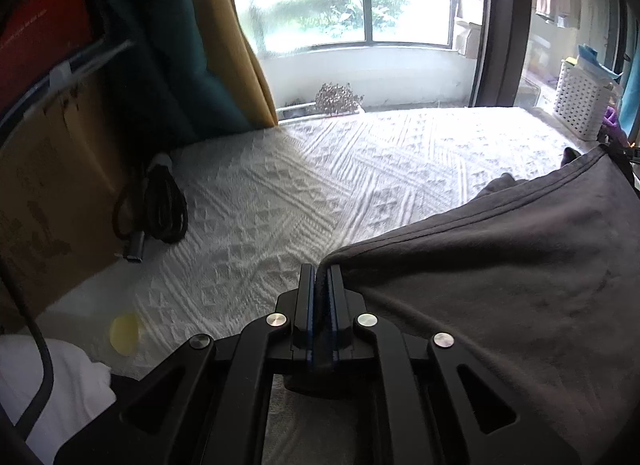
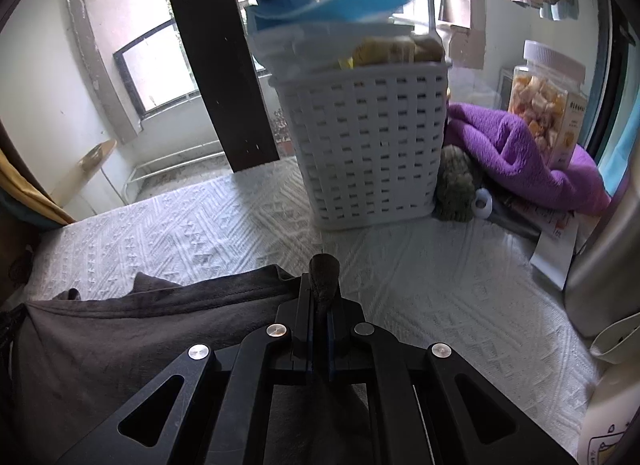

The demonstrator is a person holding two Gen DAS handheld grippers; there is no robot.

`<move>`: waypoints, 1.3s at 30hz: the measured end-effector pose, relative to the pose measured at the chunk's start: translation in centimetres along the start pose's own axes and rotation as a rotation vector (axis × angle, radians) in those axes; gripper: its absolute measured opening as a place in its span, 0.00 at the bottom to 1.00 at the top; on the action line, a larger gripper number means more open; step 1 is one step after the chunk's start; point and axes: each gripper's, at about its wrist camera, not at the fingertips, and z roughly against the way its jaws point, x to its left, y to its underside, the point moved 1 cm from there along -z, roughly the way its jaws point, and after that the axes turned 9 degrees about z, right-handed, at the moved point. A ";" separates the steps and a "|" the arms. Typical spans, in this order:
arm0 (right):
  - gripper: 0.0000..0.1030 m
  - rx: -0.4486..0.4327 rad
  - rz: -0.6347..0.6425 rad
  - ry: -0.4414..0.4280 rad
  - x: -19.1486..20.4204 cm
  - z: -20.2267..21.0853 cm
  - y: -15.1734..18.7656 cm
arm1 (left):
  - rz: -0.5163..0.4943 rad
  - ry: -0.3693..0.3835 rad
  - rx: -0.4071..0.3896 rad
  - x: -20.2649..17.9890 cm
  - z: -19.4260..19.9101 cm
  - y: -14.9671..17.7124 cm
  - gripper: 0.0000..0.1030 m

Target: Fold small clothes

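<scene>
A dark grey garment (image 1: 500,285) is stretched between both grippers above a white textured bedcover (image 1: 300,185). In the left wrist view its hemmed edge runs from the upper right down to my left gripper (image 1: 322,271), whose jaws stand almost together with the cloth's corner pinched at the tips. In the right wrist view the same grey garment (image 2: 120,325) spreads out to the left. My right gripper (image 2: 323,285) is shut on it, and a small bunch of cloth pokes out above the fingertips.
A white slatted basket (image 2: 368,145) with blue and yellow items stands on the bedcover (image 2: 180,225) ahead of the right gripper, next to a purple blanket (image 2: 520,153) and a snack jar (image 2: 544,101). A coiled black cable (image 1: 160,205) and a cardboard box (image 1: 48,185) lie at the left.
</scene>
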 end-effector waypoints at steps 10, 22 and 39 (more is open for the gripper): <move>0.05 0.048 0.057 0.055 1.4 -1.7 0.3 | 0.086 -0.022 0.007 1.8 -0.1 -0.1 0.38; 0.06 0.044 0.068 0.081 1.5 -1.8 0.9 | 0.076 0.012 -0.005 0.7 2.3 0.5 0.38; 0.24 0.028 0.007 0.070 0.0 -1.0 1.4 | 0.124 -0.118 0.052 1.1 0.5 1.8 0.88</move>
